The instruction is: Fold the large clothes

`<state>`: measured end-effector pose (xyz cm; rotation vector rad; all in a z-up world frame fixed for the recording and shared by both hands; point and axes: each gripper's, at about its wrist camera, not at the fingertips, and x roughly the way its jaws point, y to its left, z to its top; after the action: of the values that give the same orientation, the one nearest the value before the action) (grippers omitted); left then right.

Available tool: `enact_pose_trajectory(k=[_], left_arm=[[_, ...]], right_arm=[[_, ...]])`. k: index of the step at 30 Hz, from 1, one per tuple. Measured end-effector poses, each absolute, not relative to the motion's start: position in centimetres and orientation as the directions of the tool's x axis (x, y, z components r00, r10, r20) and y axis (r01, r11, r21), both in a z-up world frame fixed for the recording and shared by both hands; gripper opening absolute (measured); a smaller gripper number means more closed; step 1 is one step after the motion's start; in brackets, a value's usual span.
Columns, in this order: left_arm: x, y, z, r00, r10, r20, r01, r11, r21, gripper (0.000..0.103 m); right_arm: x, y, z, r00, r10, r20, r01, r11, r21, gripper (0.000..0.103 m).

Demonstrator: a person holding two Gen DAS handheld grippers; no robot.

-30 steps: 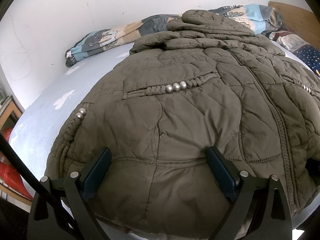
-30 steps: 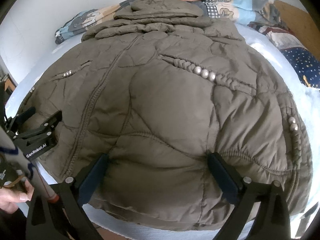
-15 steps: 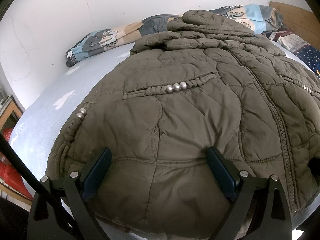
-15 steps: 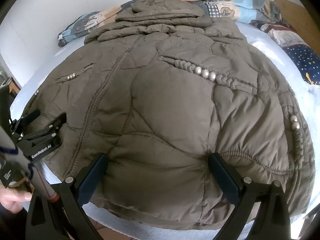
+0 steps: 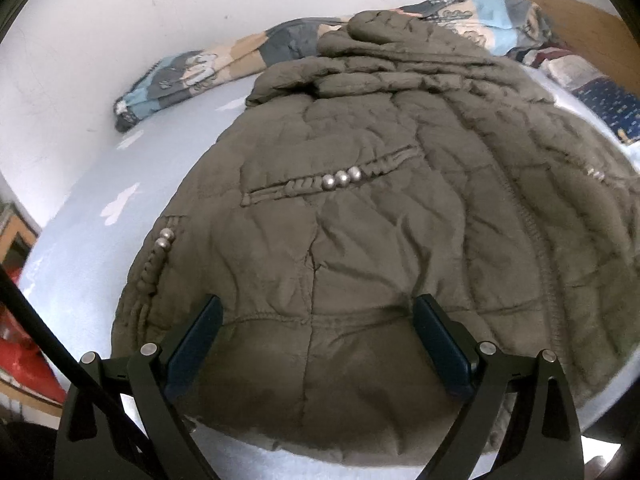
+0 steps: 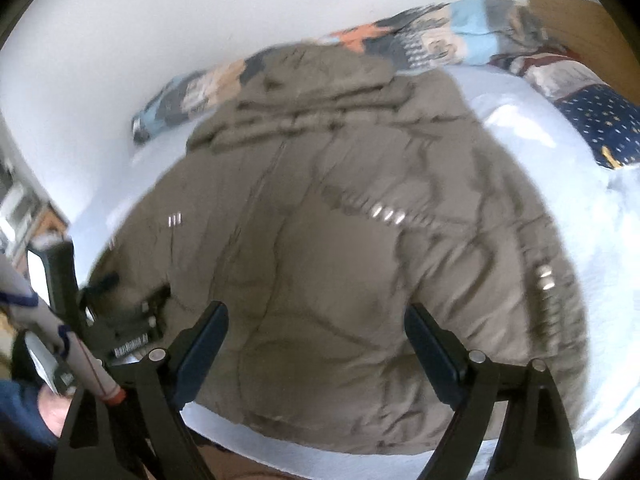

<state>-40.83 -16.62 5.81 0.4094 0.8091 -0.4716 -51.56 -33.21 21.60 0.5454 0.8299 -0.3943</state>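
Note:
An olive quilted jacket (image 5: 380,220) lies front up on a pale blue bed (image 5: 92,216), hem toward me, hood at the far end. It has braided pocket trim with silver beads (image 5: 342,178). My left gripper (image 5: 316,340) is open and empty, just above the hem on the jacket's left side. My right gripper (image 6: 316,344) is open and empty, above the hem of the same jacket (image 6: 340,240) on its right side. The right wrist view is blurred. The left gripper's body (image 6: 120,328) shows at the left of that view.
A patterned quilt (image 5: 192,72) is bunched along the white wall behind the jacket. A navy dotted pillow (image 5: 608,104) and a wooden headboard (image 5: 580,12) are at the far right. A red object (image 5: 24,356) lies beyond the bed's left edge.
Both grippers have pulled back and risen a little from the hem, so more bed edge shows. The right wrist view has swung and blurred. The jacket has not moved.

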Motion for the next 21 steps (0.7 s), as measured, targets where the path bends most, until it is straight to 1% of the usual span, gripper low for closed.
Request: enact_pose_trajectory(k=[5,8,10,12,14,15,16,18,20,21], left_arm=[[-39.0,-13.5,9.9,0.573,-0.300,-0.762,0.518,0.854,0.054,0.096],[-37.3,-10.9,11.9,0.575,-0.286,-0.766,0.482,0.875,0.035,0.096],[-36.2,-8.8,12.4,0.572,-0.269,-0.775,0.458,0.888,0.030,0.096],[-34.9,-6.4,12.5,0.570,-0.249,-0.783,0.411,0.911,0.009,0.095],[-33.5,-3.8,11.7,0.532,-0.269,-0.803,0.344,0.935,-0.086,0.095],[-32.7,-2.7,11.0,0.493,-0.298,-0.818,0.310,0.938,-0.156,0.095],[-32.3,-2.3,10.5,0.467,-0.317,-0.826,0.298,0.935,-0.191,0.095],[-31.7,-1.9,9.7,0.442,-0.325,-0.836,0.278,0.936,-0.217,0.095],[-31.1,-1.5,9.1,0.423,-0.334,-0.843,0.248,0.937,-0.246,0.095],[-30.7,-1.2,8.7,0.402,-0.358,-0.843,0.233,0.930,-0.284,0.095]], right_arm=[[-55.3,-37.5,24.4,0.645,-0.217,-0.733,0.619,0.711,0.334,0.093],[-58.3,-40.3,24.5,0.637,-0.249,-0.730,0.686,0.614,0.390,0.093],[-59.7,-41.5,23.9,0.602,-0.268,-0.752,0.734,0.557,0.389,0.093],[-60.6,-42.3,23.4,0.575,-0.272,-0.772,0.764,0.516,0.387,0.093],[-61.7,-42.8,22.7,0.574,-0.248,-0.781,0.774,0.475,0.419,0.093],[-62.1,-43.1,22.3,0.572,-0.237,-0.785,0.780,0.452,0.432,0.092],[-62.3,-43.5,22.0,0.568,-0.230,-0.790,0.787,0.432,0.440,0.091],[-62.3,-44.0,21.4,0.569,-0.208,-0.795,0.790,0.404,0.460,0.088],[-62.3,-44.0,20.8,0.575,-0.188,-0.796,0.789,0.383,0.480,0.088],[-62.2,-43.9,20.6,0.574,-0.181,-0.799,0.789,0.382,0.480,0.088]])
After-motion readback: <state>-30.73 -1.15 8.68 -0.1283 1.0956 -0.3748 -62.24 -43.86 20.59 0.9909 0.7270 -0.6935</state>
